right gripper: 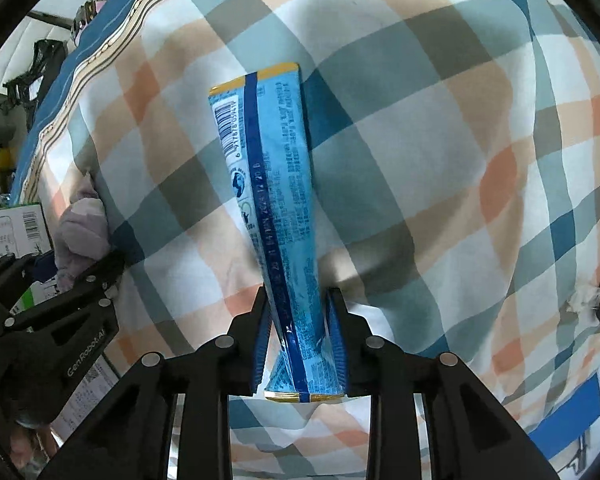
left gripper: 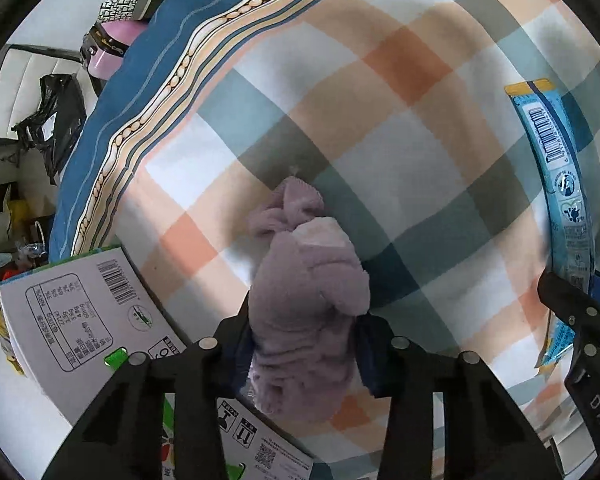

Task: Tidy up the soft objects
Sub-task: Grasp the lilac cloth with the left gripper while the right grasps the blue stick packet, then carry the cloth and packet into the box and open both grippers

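Right tool (right gripper: 300,340) clamps blue snack packet (right gripper: 274,200) over checked bedsheet (right gripper: 420,140); left tool (right gripper: 80,280) grips lilac sock (right gripper: 82,232) beside.

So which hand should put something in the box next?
Probably left: its tool pinches the purple sock right beside the box. The right tool, with the blue packet, is farther away.

The checked bedspread (left gripper: 400,128) lies bare ahead of both grippers, giving open passage. A white carton (left gripper: 80,312) blocks the left side, just beside the left gripper (left gripper: 304,344). The right gripper (right gripper: 300,332) stands near on the other side. Beyond the bed's blue border (left gripper: 112,120), clutter, apparently bags, obstructs the far left.
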